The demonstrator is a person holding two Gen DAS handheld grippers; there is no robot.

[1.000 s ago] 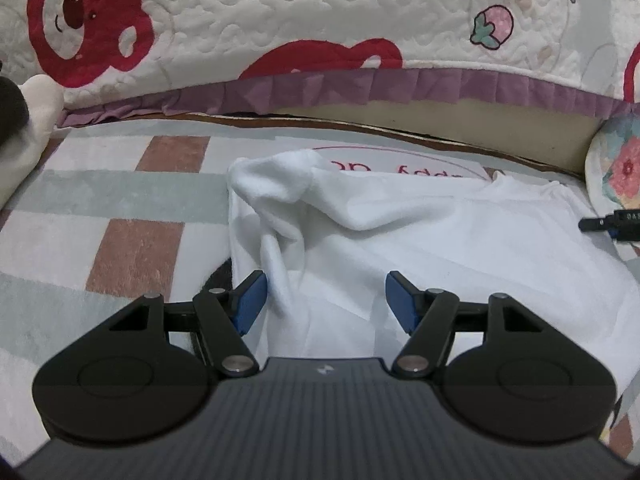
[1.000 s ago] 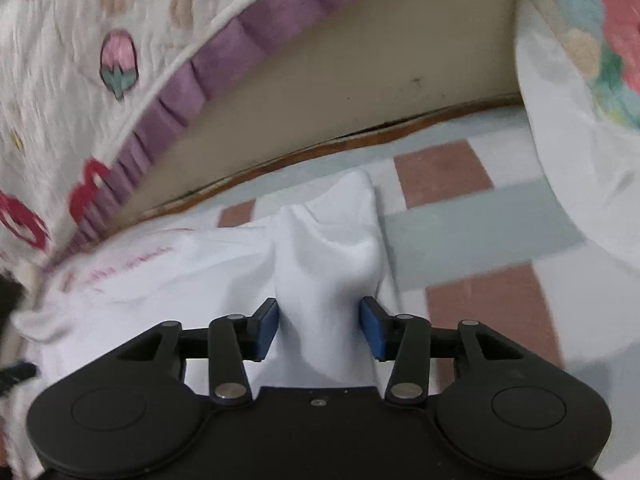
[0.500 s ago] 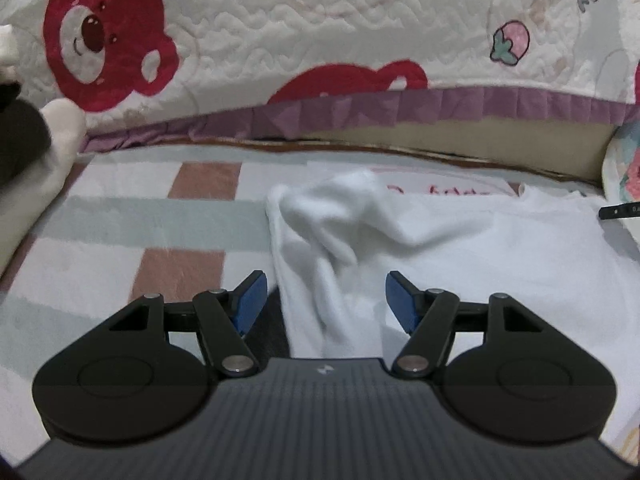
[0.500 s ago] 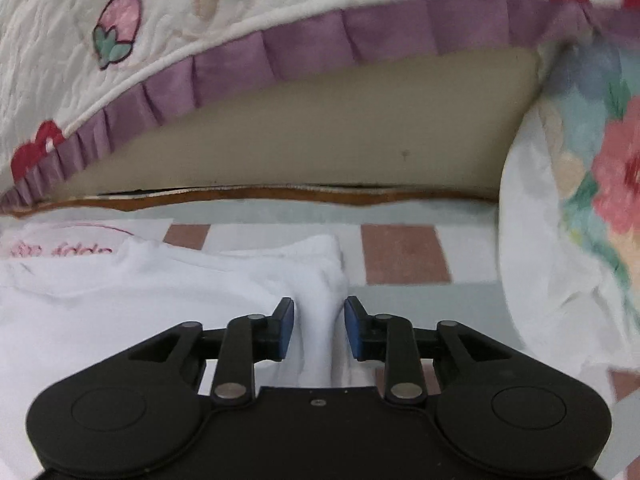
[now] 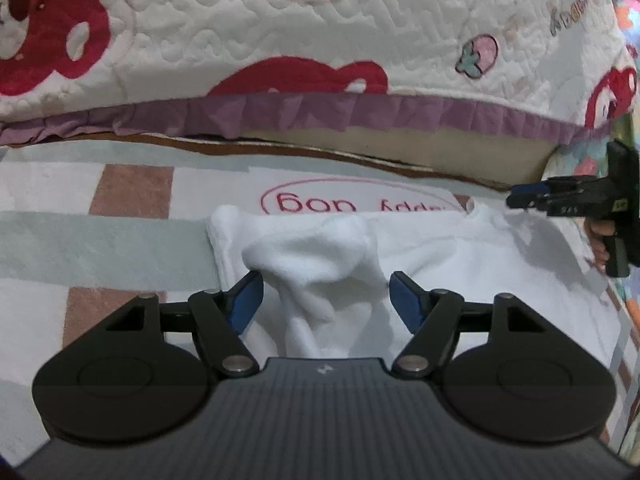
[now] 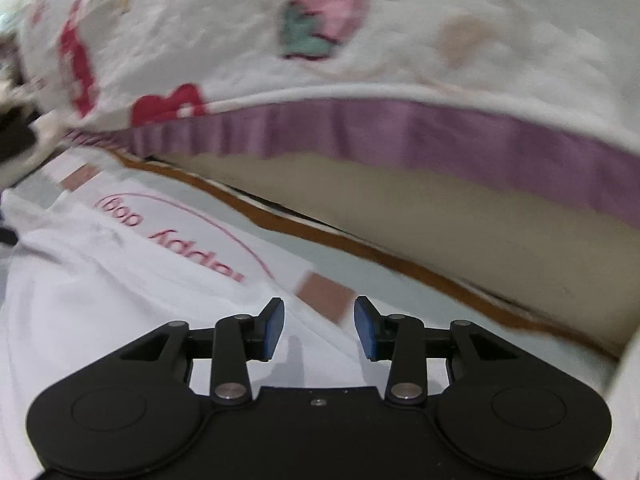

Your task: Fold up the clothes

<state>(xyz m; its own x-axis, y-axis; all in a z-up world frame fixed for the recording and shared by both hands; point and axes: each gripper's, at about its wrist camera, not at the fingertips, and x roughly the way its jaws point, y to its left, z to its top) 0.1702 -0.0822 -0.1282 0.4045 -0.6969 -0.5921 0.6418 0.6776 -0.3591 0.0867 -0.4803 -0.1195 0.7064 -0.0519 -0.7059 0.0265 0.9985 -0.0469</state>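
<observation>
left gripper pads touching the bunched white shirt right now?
Cannot tell. In the left wrist view the left gripper is open with the white shirt bunched between its pads; the left pad's tip overlaps the fold's edge, contact unclear.

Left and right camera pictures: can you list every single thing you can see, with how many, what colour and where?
white T-shirt with red printed lettering: one, white, spread on the mat, its near part bunched
checked mat of brown, pale green and white squares: one, under the shirt
quilted white blanket with red bears and a purple frill: one, behind the mat
floral cushion: one, multicoloured, far right
left gripper: one, black with blue pads, jaws open around the bunch
right gripper: one, same colours, jaws open
</observation>
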